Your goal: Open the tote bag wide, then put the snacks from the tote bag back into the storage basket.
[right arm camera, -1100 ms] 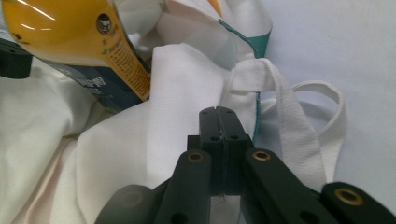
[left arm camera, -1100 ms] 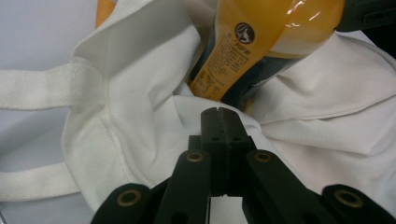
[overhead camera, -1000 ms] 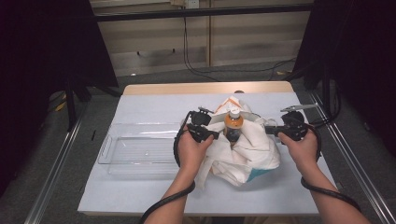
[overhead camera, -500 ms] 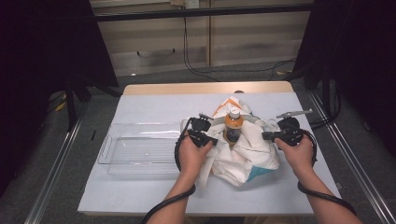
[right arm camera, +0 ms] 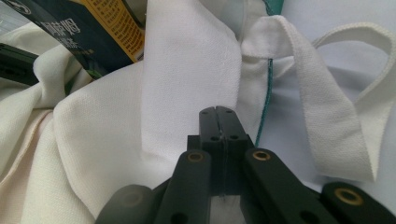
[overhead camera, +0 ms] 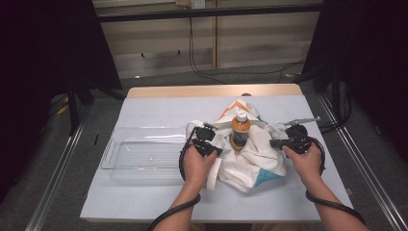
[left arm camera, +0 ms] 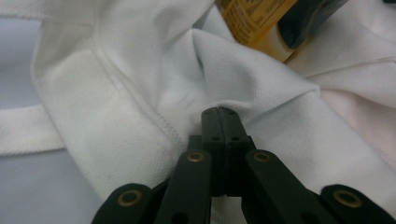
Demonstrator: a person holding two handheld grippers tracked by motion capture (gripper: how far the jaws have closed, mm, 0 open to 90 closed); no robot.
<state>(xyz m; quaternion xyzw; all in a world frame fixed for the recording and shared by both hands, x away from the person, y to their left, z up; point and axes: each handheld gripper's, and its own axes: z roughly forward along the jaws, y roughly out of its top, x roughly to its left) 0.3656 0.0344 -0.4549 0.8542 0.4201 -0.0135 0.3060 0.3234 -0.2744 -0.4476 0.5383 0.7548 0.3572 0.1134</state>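
A white cloth tote bag (overhead camera: 255, 161) with teal corners lies crumpled on the table. An orange bottle (overhead camera: 240, 131) with a white cap stands upright in its middle. My left gripper (overhead camera: 211, 144) is at the bag's left side, shut on a pinch of the white cloth (left arm camera: 261, 79) that puckers at its tip (left arm camera: 223, 112). At the bag's right side, my right gripper (overhead camera: 275, 142) is shut on a fold of the bag's rim (right arm camera: 187, 70). The bottle's label (left arm camera: 254, 18) shows just beyond the left jaws and also past the right ones (right arm camera: 93, 32).
A clear plastic tray (overhead camera: 144, 159) lies left of the bag, close to my left hand. A bag handle strap (right arm camera: 345, 116) loops on the pale table cover (overhead camera: 159, 110). Cables trail from both grippers toward the table's front edge.
Both hands have sunk toward the table with the bag cloth in their jaws. The bag's sides sit lower around the bottle.
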